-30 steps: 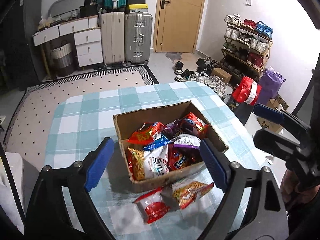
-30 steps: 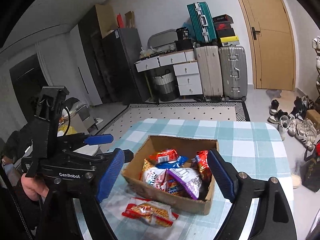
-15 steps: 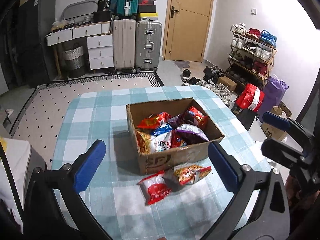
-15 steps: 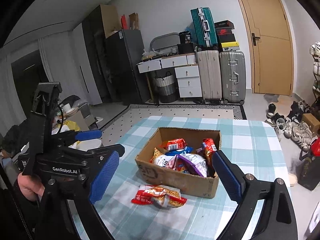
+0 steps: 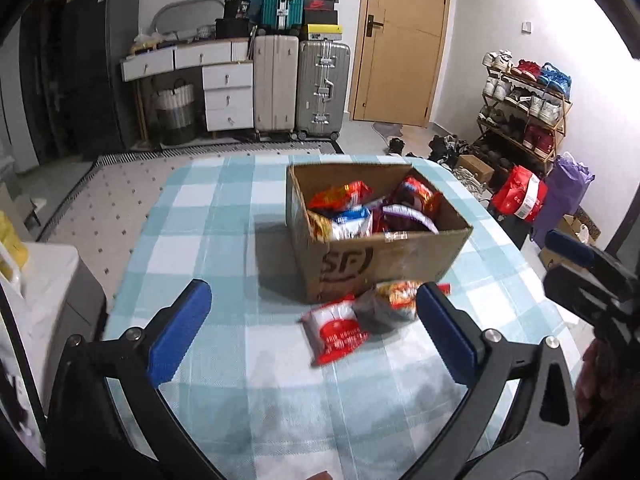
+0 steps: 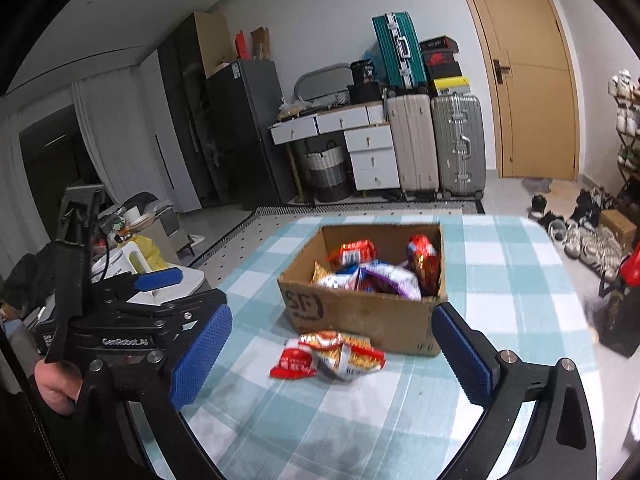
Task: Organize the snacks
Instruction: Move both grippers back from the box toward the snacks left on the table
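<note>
A cardboard box (image 5: 384, 260) (image 6: 360, 312) stands on the checked table, filled with several snack packets (image 5: 360, 212) (image 6: 372, 272). Two packets lie on the cloth in front of it: a red one (image 5: 338, 330) (image 6: 294, 362) and an orange-yellow one (image 5: 390, 304) (image 6: 348, 350). My left gripper (image 5: 312, 328) is open and empty, held back over the near table edge. My right gripper (image 6: 332, 356) is open and empty, also short of the packets. The right gripper shows at the right edge of the left wrist view (image 5: 576, 264); the left gripper shows at the left of the right wrist view (image 6: 160, 292).
The checked tablecloth (image 5: 208, 216) (image 6: 520, 272) covers the table. Behind stand suitcases (image 5: 300, 88), a drawer desk (image 5: 224, 92), a door (image 5: 400, 40) and a shoe rack (image 5: 524, 112). Bags (image 5: 520, 196) sit on the floor to the right. A white side surface (image 6: 132, 264) lies left.
Both grippers have pulled back and lowered away from the box, so it looks farther off. The two loose packets lie in the same place. Both grippers stay open.
</note>
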Action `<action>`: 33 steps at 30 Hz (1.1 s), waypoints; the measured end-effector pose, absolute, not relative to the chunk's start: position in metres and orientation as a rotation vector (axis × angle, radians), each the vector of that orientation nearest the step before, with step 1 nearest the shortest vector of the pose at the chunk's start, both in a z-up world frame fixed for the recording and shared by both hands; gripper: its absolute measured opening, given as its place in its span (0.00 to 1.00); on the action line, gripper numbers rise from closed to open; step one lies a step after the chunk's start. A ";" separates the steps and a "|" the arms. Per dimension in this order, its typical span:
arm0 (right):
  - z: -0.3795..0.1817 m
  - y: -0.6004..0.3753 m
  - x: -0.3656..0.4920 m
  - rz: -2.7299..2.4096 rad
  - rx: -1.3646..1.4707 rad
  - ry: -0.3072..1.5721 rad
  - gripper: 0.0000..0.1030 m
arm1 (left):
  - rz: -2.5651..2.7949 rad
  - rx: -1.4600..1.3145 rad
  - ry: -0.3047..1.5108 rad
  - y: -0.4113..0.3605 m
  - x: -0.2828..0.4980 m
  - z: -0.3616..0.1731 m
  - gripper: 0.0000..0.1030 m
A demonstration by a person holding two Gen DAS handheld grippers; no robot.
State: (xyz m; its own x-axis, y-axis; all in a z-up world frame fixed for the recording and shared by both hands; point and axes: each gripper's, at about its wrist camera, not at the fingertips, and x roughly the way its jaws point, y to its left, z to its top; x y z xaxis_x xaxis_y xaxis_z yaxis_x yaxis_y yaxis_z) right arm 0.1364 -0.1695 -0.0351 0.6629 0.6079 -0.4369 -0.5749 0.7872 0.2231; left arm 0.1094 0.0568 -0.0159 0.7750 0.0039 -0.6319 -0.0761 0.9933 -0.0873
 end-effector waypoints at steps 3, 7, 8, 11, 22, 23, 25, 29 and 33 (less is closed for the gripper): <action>-0.048 -0.168 0.139 0.665 0.083 0.543 0.99 | 0.044 -0.147 0.704 0.060 0.106 -0.032 0.99; -0.064 -0.166 0.142 0.663 0.095 0.566 0.99 | 0.063 -0.176 0.700 0.063 0.101 -0.055 0.99; -0.068 -0.165 0.143 0.663 0.095 0.571 0.99 | 0.064 -0.179 0.706 0.063 0.102 -0.058 0.99; -0.080 -0.162 0.146 0.663 0.093 0.592 0.99 | 0.070 -0.180 0.712 0.063 0.105 -0.070 0.99; -0.126 -0.152 0.169 0.658 0.118 0.685 0.99 | 0.062 -0.173 0.780 0.062 0.125 -0.119 0.99; -0.131 -0.151 0.172 0.657 0.119 0.693 0.99 | 0.060 -0.179 0.783 0.063 0.127 -0.123 0.99; -0.136 -0.148 0.178 0.653 0.122 0.706 0.99 | 0.054 -0.191 0.790 0.065 0.131 -0.130 0.99; -0.149 -0.143 0.193 0.656 0.139 0.737 0.99 | 0.047 -0.200 0.807 0.068 0.137 -0.141 0.99; -0.158 -0.137 0.210 0.659 0.166 0.765 0.99 | 0.044 -0.197 0.814 0.071 0.144 -0.150 0.99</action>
